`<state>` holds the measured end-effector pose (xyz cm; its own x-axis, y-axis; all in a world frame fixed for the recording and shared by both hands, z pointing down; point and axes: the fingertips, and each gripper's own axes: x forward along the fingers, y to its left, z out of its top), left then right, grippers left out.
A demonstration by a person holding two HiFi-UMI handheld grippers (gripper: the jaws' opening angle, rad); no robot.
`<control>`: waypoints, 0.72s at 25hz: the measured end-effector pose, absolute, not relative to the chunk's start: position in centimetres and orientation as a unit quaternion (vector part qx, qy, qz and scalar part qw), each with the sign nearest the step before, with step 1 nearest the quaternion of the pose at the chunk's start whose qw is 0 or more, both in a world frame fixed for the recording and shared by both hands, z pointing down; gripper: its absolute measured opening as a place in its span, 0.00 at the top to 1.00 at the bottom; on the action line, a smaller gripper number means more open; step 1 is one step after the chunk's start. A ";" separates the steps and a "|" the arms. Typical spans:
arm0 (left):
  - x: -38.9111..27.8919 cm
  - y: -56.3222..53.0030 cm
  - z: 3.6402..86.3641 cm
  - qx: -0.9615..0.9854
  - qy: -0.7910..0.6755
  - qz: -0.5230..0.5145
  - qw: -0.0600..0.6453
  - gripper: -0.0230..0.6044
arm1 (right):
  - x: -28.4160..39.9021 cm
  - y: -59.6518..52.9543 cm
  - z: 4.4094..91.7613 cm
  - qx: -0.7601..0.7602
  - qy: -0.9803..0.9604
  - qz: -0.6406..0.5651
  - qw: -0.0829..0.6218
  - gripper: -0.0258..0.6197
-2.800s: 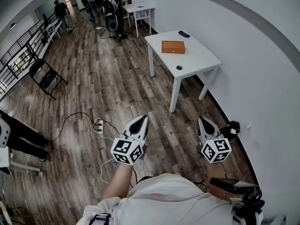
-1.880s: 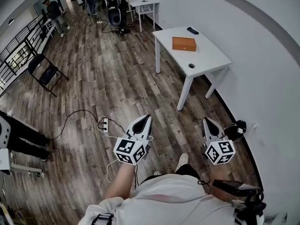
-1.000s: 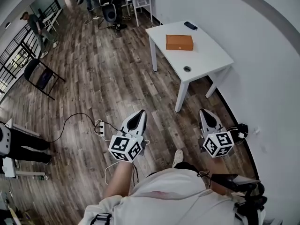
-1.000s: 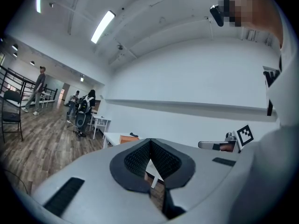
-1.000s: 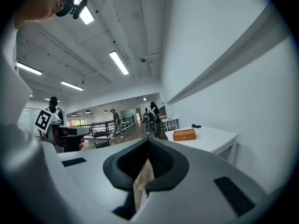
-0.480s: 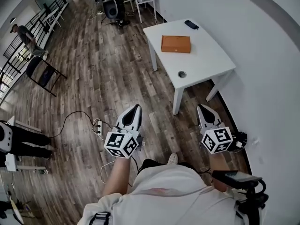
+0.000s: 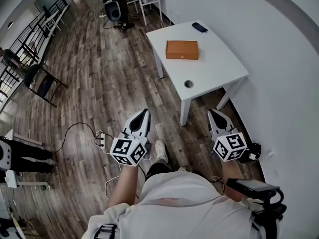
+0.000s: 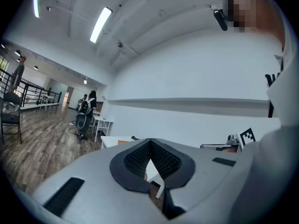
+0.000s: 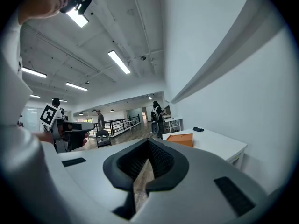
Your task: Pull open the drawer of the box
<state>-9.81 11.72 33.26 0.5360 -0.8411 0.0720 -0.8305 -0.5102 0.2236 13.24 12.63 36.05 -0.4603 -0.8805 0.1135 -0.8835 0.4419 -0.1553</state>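
Head view takes in the whole layout: a flat rectangular orange box (image 7: 182, 49) lies on the far half of a white rectangular table (image 7: 219, 66) that stands against the right wall. A small dark oblong object (image 7: 199, 27) sits near the table's far edge, and a round cable hole (image 7: 188, 83) near its close edge. On the grey-brown wood plank floor (image 7: 99, 78) a black folding chair (image 7: 42, 81) stands far left, and a white power strip with a dark cable (image 7: 99, 136) lies near left.

Right gripper view gives the low side-on look: the box (image 9: 180, 139) sits flat on the tabletop, its long side a plain orange face. Left gripper view shows only a corner of the table and a sliver of orange beyond its own jaws.

At this size the box looks closed and square-edged. I cannot make out a drawer front or pull.

Both grippers are held out in front of the person's torso over the floor, tips pointing away toward the table and well apart from the box. The left gripper (image 7: 144, 112) hangs over open floor beside the person's shoe (image 7: 160, 151), and the right gripper (image 7: 213, 112) is near the table's close legs. Each gripper's jaws are clenched together at the tips with nothing between them.
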 end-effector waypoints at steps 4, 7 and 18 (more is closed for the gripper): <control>-9.4 8.7 32.9 0.874 -0.472 -0.031 0.112 0.95 | 13.6 10.1 35.8 0.528 -0.844 0.091 0.009 0.96; -9.6 6.2 32.9 0.878 -0.464 -0.031 0.114 0.95 | 13.4 7.8 35.7 0.535 -0.840 0.091 0.011 0.96; -13.3 -5.6 34.6 0.884 -0.449 -0.020 0.131 0.95 | 9.2 -3.8 36.2 0.547 -0.831 0.098 0.025 0.96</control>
<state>-13.33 -5.60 34.55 0.5961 -0.7987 0.0825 -0.7882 -0.5625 0.2497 9.22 -3.84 36.22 -0.4005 -0.9043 0.1477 -0.9139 0.3825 -0.1357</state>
